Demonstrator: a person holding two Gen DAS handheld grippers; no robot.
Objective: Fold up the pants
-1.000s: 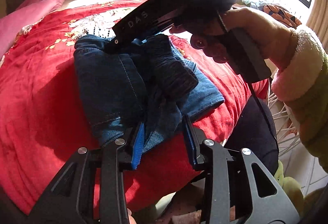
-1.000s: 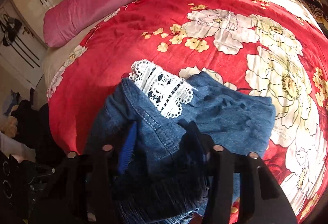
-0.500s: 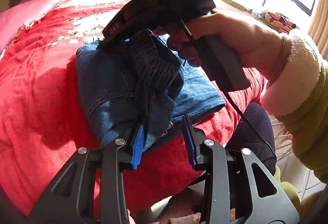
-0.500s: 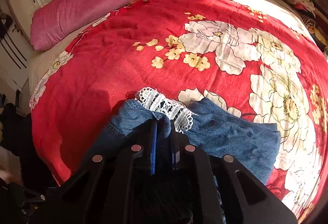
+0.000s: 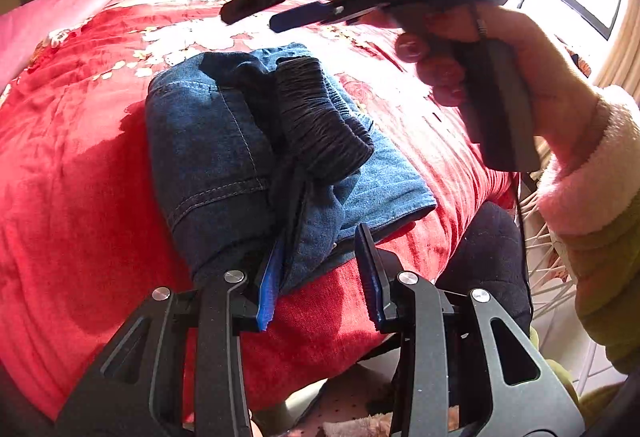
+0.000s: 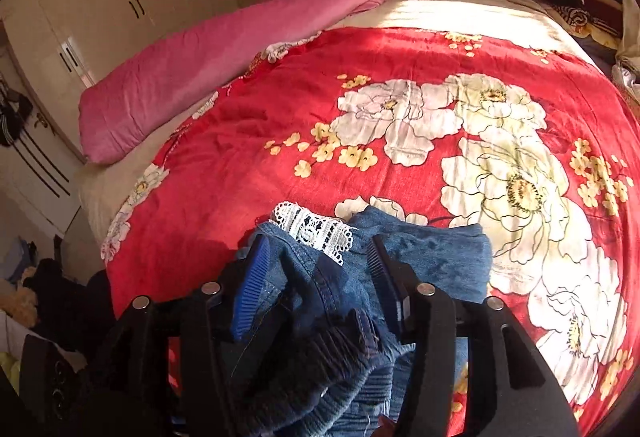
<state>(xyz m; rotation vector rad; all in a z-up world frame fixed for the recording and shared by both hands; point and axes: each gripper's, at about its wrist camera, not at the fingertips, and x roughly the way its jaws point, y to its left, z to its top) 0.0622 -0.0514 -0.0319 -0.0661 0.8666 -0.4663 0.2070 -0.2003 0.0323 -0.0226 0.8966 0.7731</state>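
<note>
The folded pants [image 5: 224, 157] lie on the bed [image 5: 72, 197] near its edge, long axis running away from the left gripper [image 5: 320, 273], whose fingers stand apart, one pad touching denim. Above, the right gripper [image 5: 256, 17] fingers are opening, empty.

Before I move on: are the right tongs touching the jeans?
Apart. The left wrist view shows the right tongs above the folded jeans, red blanket visible in the gap; their jaws are opening with nothing between.

Red blanket [image 6: 248, 141] lies bare beyond the pants [image 5: 224, 157].
</note>
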